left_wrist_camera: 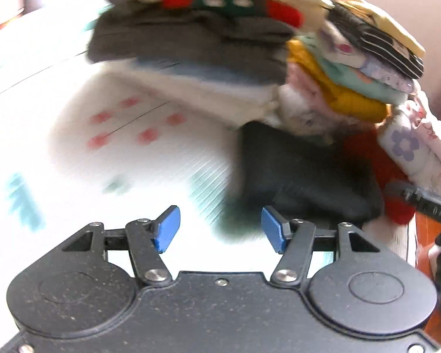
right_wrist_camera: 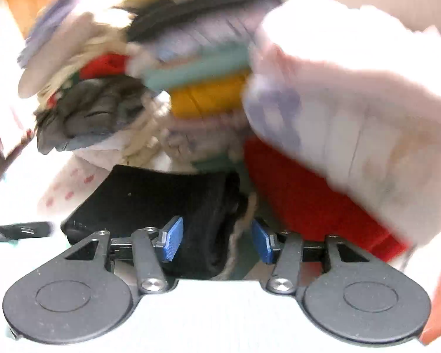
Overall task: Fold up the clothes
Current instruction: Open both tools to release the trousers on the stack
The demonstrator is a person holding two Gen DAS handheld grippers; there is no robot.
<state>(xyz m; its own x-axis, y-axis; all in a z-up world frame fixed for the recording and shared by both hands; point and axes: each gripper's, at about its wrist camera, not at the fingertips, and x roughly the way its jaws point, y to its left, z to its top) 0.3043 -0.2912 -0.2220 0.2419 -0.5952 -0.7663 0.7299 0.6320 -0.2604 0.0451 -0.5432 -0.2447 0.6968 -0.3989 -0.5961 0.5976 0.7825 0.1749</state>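
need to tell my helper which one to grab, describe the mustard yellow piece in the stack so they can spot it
Find the tall pile of folded clothes behind the black garment. About halfway up its right side sits the mustard yellow piece, directly under a mint green layer. It is the only yellow fold there, brighter than the pale and grey ones around it.

No writing can be read for certain. A dark bar (left_wrist_camera: 426,206) at the right edge of the left wrist view carries pale raised characters, too blurred to make out. The white cloth's (left_wrist_camera: 123,123) red and teal marks are smeared, letters or pattern unclear.
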